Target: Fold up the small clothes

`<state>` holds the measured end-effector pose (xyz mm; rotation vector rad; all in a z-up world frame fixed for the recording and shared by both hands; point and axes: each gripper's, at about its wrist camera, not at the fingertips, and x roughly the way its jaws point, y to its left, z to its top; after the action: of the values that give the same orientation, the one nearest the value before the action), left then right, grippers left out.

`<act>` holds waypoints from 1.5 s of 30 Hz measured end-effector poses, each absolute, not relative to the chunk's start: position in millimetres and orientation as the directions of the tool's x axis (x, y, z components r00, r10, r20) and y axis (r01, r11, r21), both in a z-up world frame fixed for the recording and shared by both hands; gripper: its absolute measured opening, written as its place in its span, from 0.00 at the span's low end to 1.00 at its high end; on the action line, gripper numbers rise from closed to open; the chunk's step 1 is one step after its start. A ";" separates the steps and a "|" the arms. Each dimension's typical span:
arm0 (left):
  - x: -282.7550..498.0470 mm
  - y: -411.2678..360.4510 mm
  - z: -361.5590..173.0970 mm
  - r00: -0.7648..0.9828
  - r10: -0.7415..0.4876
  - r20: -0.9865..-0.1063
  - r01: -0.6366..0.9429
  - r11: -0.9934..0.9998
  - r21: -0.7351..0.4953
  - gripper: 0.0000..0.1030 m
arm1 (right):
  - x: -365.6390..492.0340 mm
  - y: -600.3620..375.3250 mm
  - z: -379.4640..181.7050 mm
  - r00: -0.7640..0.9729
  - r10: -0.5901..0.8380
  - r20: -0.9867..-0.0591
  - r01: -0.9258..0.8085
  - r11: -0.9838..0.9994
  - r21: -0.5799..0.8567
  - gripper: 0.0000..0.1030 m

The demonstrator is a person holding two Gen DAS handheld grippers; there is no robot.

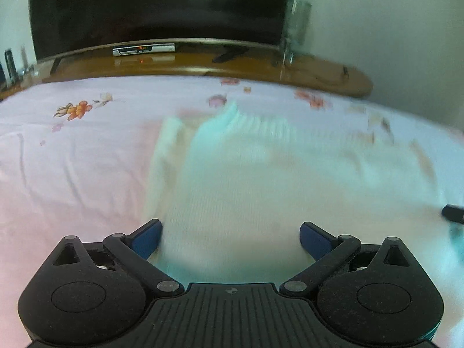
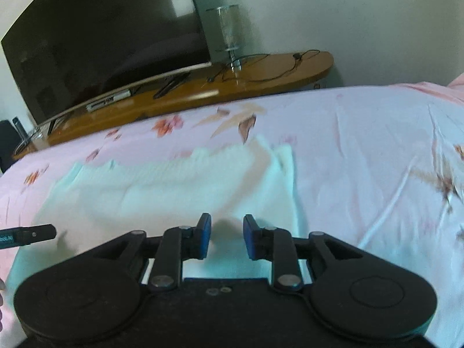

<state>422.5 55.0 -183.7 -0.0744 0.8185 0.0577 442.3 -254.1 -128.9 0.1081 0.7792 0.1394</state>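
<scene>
We're in a home bedroom: a bed [image 2: 362, 133] under a pink floral sheet [image 1: 72, 159], a big dark television [image 2: 101, 43] on a wooden stand [image 2: 261, 72] along the wall beyond its far edge.

Pale mint garment [image 1: 232, 179] on pink, orange-flowered bedsheet [image 1: 72, 168]; blue-padded black jaws.

Dark television [image 2: 101, 43] on a wooden stand [image 2: 261, 72] (pale wall [image 2: 362, 14] behind) beyond floral bedsheet [image 2: 362, 145].

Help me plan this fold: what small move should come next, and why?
Probably lower the left gripper onto the near hem of the pale garment and close. Both it and the right gripper are open, gripping nothing, with the garment spread on the bedsheet.
</scene>
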 end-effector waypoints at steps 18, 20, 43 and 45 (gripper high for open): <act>367.4 64.2 -166.7 0.648 -0.029 -0.761 -0.108 0.986 -0.130 0.97 | 373.6 -224.0 -116.7 0.689 0.173 -0.704 -0.112 0.985 0.132 0.30; 365.7 60.6 -170.0 0.633 -0.026 -0.774 -0.109 0.986 -0.123 0.97 | 366.7 -218.8 -120.6 0.671 0.189 -0.717 -0.131 0.982 0.137 0.30; 401.2 45.2 -133.6 0.698 -0.005 -0.717 -0.149 0.977 -0.152 0.97 | 391.8 -204.9 -102.5 0.671 0.286 -0.684 -0.231 0.957 0.174 0.26; 419.9 47.4 -139.2 0.700 -0.012 -0.714 -0.152 0.974 -0.166 0.97 | 402.5 -197.1 -104.8 0.671 0.285 -0.685 -0.237 0.957 0.166 0.23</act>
<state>419.9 47.4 -139.2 -0.2193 0.7939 0.0784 402.5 -197.1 -104.8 0.0651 0.7825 0.2939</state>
